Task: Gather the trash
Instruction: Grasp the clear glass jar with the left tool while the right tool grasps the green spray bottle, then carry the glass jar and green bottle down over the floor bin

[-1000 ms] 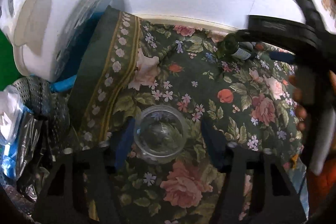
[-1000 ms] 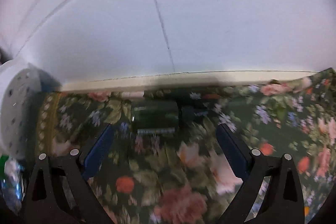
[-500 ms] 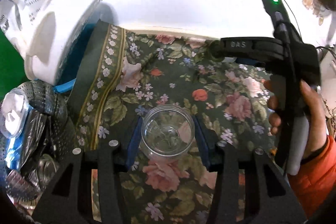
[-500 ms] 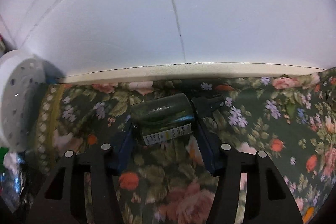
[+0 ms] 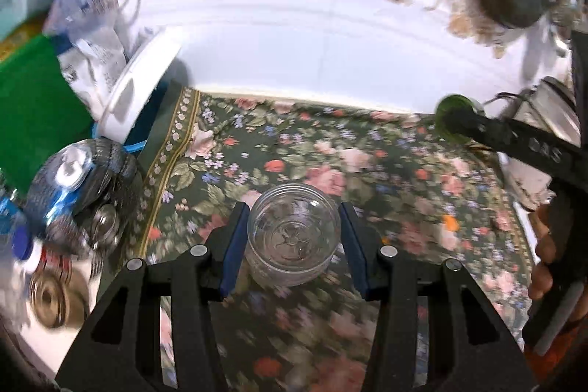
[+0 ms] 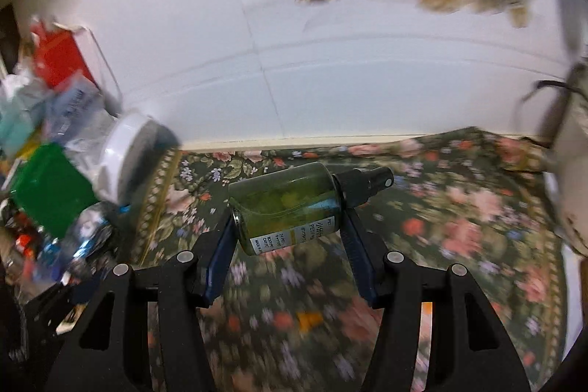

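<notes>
My left gripper (image 5: 293,245) is shut on a clear plastic cup (image 5: 293,234) and holds it above the floral cloth (image 5: 386,171). My right gripper (image 6: 288,237) is shut on a green spray bottle (image 6: 284,204) with a black nozzle, lying sideways between the pads and lifted off the cloth. In the left wrist view the right gripper's black body (image 5: 514,138) shows at the right with the bottle's green base (image 5: 454,116) at its tip.
A mesh bin (image 5: 84,179) with cans and wrappers sits at the left, beside a white tub (image 5: 139,90) and a green box (image 5: 33,105). A white wall (image 5: 312,43) backs the cloth. More clutter, with a red box (image 6: 58,54), lies at the left.
Both grippers have risen off the cloth with their loads, the cup and the spray bottle. The views now take in more of the wall and the left clutter.
</notes>
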The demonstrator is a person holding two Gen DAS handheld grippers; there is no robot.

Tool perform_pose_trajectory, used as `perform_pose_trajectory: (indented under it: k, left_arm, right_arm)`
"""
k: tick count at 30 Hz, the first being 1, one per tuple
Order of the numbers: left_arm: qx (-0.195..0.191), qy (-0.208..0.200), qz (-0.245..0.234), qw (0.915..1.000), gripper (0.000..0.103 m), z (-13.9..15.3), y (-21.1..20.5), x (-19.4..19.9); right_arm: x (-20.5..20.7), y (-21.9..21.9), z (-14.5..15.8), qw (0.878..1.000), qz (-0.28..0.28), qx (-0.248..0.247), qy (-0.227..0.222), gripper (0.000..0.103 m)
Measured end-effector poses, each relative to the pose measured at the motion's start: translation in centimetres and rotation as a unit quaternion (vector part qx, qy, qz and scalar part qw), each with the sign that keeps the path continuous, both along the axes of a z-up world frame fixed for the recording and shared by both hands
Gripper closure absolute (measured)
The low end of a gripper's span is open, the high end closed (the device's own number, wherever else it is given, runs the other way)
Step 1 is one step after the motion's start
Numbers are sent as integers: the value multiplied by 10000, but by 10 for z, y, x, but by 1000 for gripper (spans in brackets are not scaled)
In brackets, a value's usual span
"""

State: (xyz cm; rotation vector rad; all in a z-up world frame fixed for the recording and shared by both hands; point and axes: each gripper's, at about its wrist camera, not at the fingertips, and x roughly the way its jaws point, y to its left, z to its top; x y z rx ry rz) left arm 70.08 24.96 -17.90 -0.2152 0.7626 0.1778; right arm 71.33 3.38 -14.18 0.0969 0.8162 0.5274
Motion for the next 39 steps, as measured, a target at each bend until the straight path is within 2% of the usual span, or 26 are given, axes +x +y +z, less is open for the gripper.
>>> perform_pose_trajectory:
  k: [7,13,18,23,30,36,39]
  left_arm:
    - [102,-326,248,9991,55,34,-79,-76]
    - [161,-461,131,9987,55,59,-136,-126]
    - [212,-694,-61,9973,55,83,-165,-157]
    - [290,-897,-309,9951,55,99,-181,-189]
    - [249,-986,-629,9928,55,99,-177,-241]
    - [105,-772,-800,9937,55,76,-165,-291]
    - [53,-605,-913,9940,55,53,-161,-319]
  right_arm:
    - [-71,-79,25,9993,44,304,-236,50]
    - [-122,-135,48,9986,21,326,-407,50]
    - [-163,-165,68,9972,-93,300,-684,50]
    - [-199,-179,77,9958,-211,445,-769,50]
    - [-253,-176,73,9951,-467,507,-708,50]
    - [-308,-166,55,9961,-660,401,-420,50]
    - [-335,-160,36,9962,-771,285,-284,50]
